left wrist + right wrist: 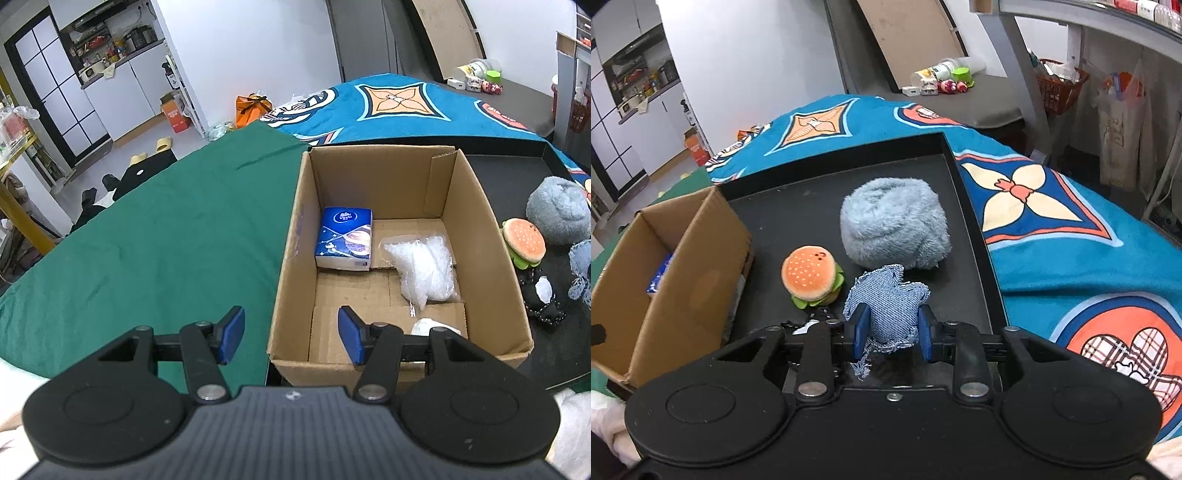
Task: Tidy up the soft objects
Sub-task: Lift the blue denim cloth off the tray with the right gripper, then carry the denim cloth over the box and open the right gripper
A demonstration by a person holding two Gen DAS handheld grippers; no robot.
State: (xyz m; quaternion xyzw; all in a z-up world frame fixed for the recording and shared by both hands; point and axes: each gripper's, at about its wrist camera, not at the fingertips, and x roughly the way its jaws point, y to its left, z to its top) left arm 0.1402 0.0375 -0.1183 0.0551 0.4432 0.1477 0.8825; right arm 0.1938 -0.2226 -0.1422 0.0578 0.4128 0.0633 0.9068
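The cardboard box (pixel 480 236) holds a tissue pack (pixel 345 236) and plastic bag (pixel 421 269); right tongs (pixel 891 326) clamp the denim toy (pixel 886 299), left tongs (pixel 291 334) gape empty; burger plush (pixel 810 275) and fluffy ball (pixel 894 225) wait on the tray (pixel 975 236).

tissue pack (pixel 344 237) in box (pixel 291 236), burger plush (pixel 812 277) on tray (pixel 798 214) beside box

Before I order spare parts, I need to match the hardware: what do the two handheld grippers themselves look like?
Both look identical. The left gripper and right gripper have matte black bodies with a ribbed centre panel, two round black discs on either side, and black linkage arms joined by silver pivot bolts. The jaws carry flat blue pads. No cables or lettering show. Pale fabric, perhaps sleeves, shows at the frame corners.
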